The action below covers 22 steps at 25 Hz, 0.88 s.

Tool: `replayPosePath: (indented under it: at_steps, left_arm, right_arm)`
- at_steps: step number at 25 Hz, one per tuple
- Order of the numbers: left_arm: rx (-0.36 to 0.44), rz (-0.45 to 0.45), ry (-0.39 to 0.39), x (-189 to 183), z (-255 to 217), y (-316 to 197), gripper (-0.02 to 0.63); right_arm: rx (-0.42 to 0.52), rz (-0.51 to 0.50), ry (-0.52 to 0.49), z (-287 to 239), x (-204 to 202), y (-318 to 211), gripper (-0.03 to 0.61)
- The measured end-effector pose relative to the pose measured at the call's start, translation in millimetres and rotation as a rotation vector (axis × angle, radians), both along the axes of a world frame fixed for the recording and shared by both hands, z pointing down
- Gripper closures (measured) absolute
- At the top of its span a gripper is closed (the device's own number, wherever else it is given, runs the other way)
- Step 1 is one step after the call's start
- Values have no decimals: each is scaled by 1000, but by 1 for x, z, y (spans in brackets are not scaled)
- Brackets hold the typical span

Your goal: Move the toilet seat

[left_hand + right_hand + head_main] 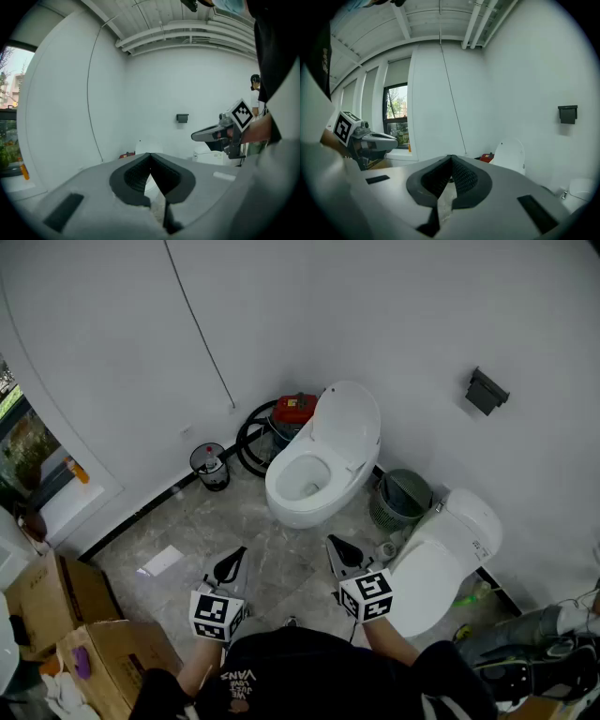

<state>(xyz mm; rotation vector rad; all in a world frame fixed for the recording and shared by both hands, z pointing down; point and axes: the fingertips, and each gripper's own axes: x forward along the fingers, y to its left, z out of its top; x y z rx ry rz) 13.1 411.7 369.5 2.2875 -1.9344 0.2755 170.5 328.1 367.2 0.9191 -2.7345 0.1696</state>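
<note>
The left tongs (231, 568) and right tongs (343, 554), their ridged black pads pressed together and holding nothing, hang over a marbled grey tile floor (281, 568). Ahead, in the corner, the glossy white oval toilet (302, 491) has its rounded toilet seat (350, 426) raised upright, a ribbed green bin (401, 499) beside it.

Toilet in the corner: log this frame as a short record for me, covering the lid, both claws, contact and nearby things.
toilet: white, in the corner, bowl open
lid: raised, leaning back toward the wall
left claw: shut, empty, short of the toilet
right claw: shut, empty, short of the toilet
contact: none with the toilet
nearby: green basket right of the bowl; small black bin to its left; second white toilet at the right
</note>
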Motion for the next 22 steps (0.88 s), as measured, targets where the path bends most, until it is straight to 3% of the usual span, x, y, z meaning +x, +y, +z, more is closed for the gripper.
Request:
replayPosePath:
  at_steps: [4,8,9,10,11,12,13,22]
  left_arm:
    - [32,-6,15,0,-4,-1,607]
    - [69,8,49,0,-7,-1,606]
    - [81,15,60,-1,-7,-2,539]
    - [90,21,73,-3,-7,-2,403]
    - [93,25,86,-4,-6,-3,327]
    - [90,29,94,-7,-3,-4,325]
    - [83,32,96,-9,-1,-6,323]
    - [61,55,107,-57,2,-58,310]
  right_arm:
    - [-18,-21,-25,1,-1,-1,580]
    - [-63,-63,-139,-3,-6,0,577]
    - [-70,-58,-158,-3,-7,-1,577]
    - [-77,-51,-175,-3,-8,-3,577]
    - [-87,-41,-191,-2,-9,-4,541]
    - [-99,-32,-205,-2,-10,-7,462]
    - [-109,-22,-216,0,-11,-10,424]
    - [-149,82,-221,7,-36,-62,399]
